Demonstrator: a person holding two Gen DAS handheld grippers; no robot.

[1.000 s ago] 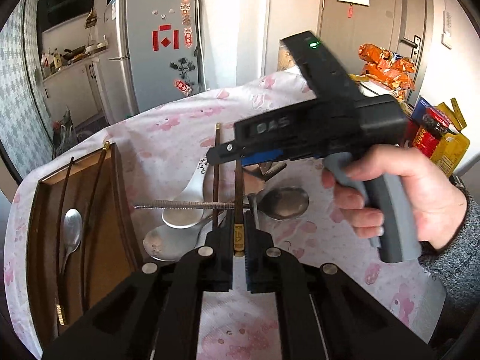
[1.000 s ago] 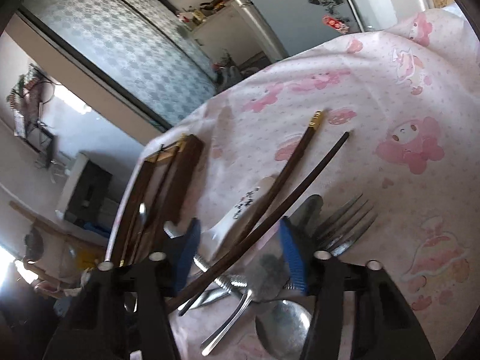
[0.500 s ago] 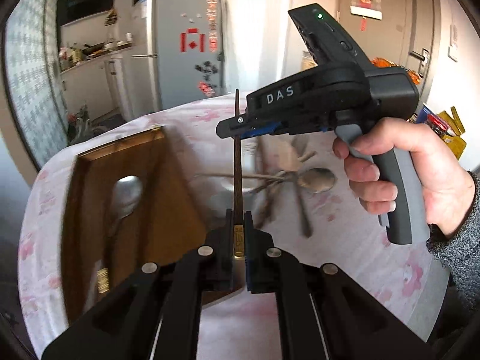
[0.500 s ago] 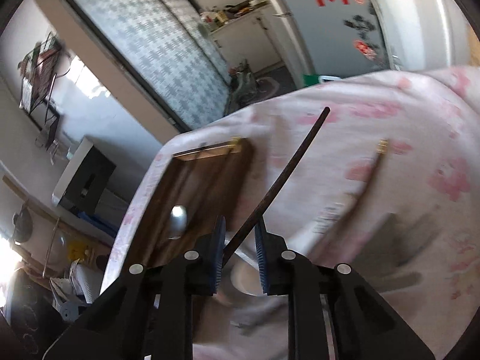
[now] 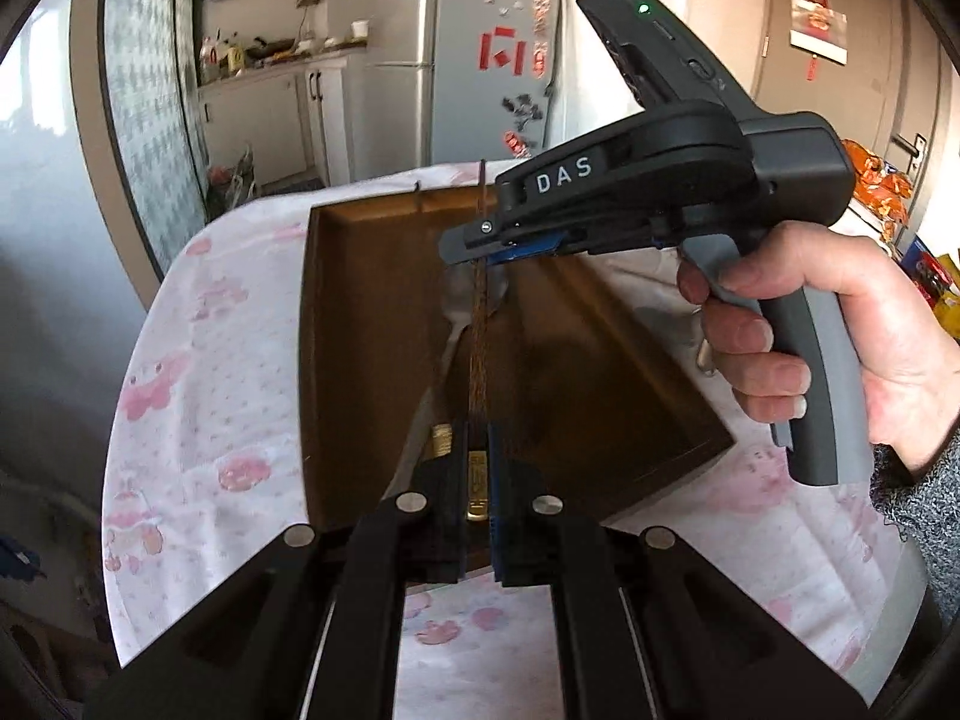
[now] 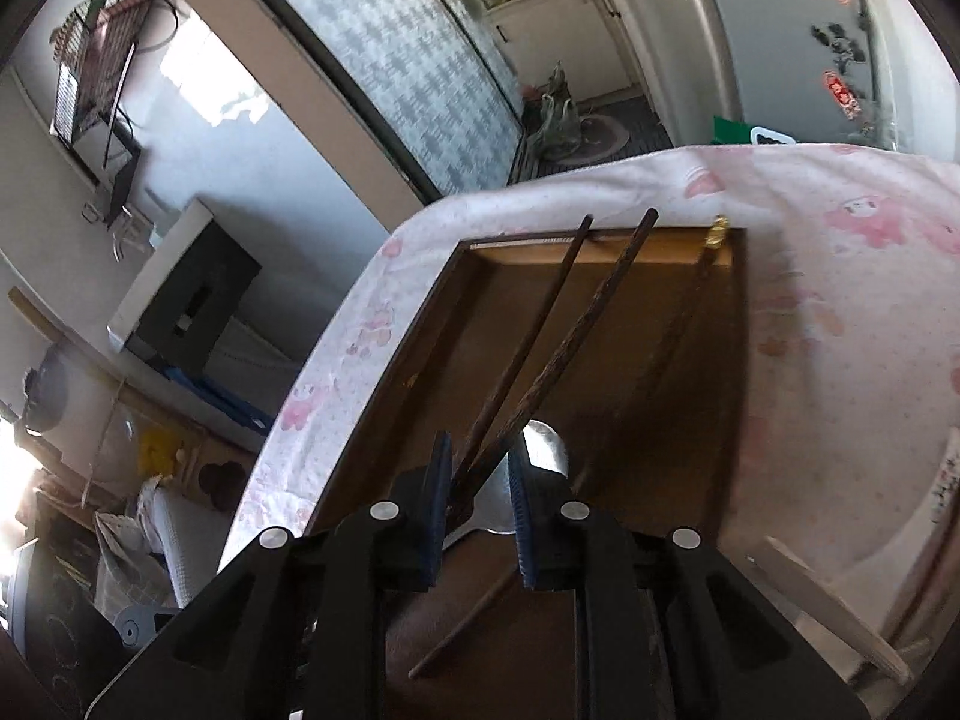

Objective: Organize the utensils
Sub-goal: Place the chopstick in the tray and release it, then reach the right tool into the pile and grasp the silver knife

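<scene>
A brown wooden tray (image 5: 360, 324) lies on the pink tablecloth; it also shows in the right wrist view (image 6: 678, 360). My left gripper (image 5: 478, 498) is shut on the gold-capped end of a dark chopstick (image 5: 479, 348), held over the tray. My right gripper (image 5: 480, 246) holds the far part of that chopstick. In the right wrist view my right gripper (image 6: 478, 492) stands a little apart around the chopstick (image 6: 576, 342). A metal spoon (image 5: 462, 312) and other chopsticks (image 6: 534, 330) lie in the tray.
The round table (image 5: 198, 396) ends close to the tray's left and far sides. A white ceramic spoon (image 6: 900, 540) lies right of the tray. A fridge (image 5: 462, 60) and cabinets stand behind. Snack packs (image 5: 882, 192) sit at the far right.
Both grippers have carried the chopstick left from the utensil pile to above the tray. The right jaws have widened a little since half a second ago.
</scene>
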